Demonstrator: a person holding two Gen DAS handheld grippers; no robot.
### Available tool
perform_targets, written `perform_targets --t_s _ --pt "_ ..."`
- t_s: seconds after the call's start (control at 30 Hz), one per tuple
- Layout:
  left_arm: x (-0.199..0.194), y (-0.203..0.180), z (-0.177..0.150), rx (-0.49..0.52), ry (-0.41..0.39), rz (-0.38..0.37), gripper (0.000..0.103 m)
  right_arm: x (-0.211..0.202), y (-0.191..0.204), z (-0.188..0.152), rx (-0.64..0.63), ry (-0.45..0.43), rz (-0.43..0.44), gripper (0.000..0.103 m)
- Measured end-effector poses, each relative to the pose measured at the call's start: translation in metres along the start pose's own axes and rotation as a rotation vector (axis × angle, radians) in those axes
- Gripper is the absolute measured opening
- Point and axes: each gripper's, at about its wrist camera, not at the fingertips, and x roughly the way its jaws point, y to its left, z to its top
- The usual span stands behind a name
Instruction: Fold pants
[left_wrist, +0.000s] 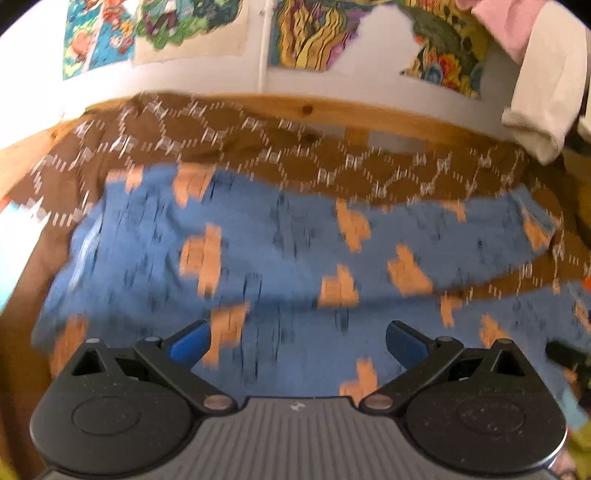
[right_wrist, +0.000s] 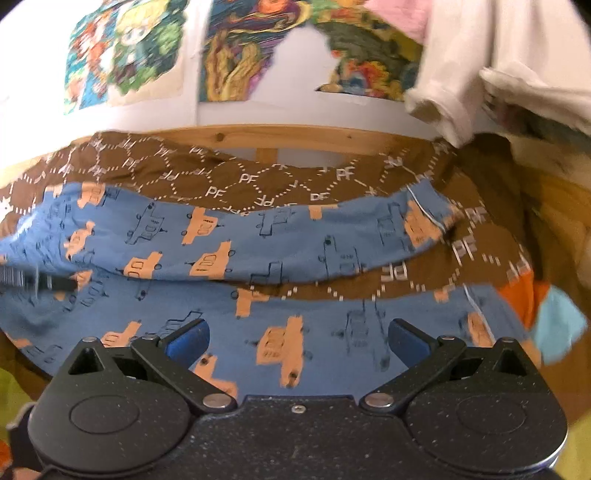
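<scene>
Left gripper (left_wrist: 297, 341): blue-padded jaws spread wide, gripping nothing, hovering over the waist end of the pants; view motion-blurred.
Pants (right_wrist: 258, 236): blue, printed with orange and outlined trucks, spread flat on the brown bedspread, two legs running rightward with a strip of bedspread showing between them.
Right gripper (right_wrist: 297, 341): jaws apart, empty, above the nearer leg.
Brown bedspread (right_wrist: 221, 173): under the pants, white dotted hexagons, lettering "PF" repeated.
Wooden bed frame (right_wrist: 295, 134): behind the bedspread.
Colourful posters (right_wrist: 125, 51): on the white wall; no legible text.
Cream garment (right_wrist: 480, 74): hanging at upper right, overlapping the bed's far corner.
</scene>
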Motion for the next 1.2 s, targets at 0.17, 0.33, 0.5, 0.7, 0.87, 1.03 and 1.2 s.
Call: perform_targets --t_s 0.17,0.33,0.5,0.7,0.87,1.03,1.2 --pt "0.020 0.007 0.058 0.081 -0.025 -0.007 0.103 0.043 -0.021 0.033 -0.184 0.007 0.044 0.102" --pt "0.050 0.030 0.105 0.129 -0.037 0.037 0.103 0.106 -0.044 0.083 -0.223 0.069 0.171 0.102" --pt "0.081 0.050 0.125 0.277 -0.048 0.102 0.103 0.167 -0.044 0.122 -0.340 0.084 0.318 0.102" --pt "0.117 0.050 0.130 0.488 0.075 0.090 0.103 0.241 -0.033 0.165 -0.418 0.198 0.486 0.102" --pt "0.132 0.047 0.130 0.557 0.110 0.080 0.102 0.282 -0.030 0.176 -0.500 0.312 0.513 0.096" --pt "0.139 0.048 0.133 0.565 0.134 0.028 0.094 0.303 -0.055 0.184 -0.419 0.397 0.530 0.085" --pt "0.152 0.050 0.133 0.556 0.188 0.032 0.061 0.300 -0.055 0.179 -0.489 0.389 0.561 0.073"
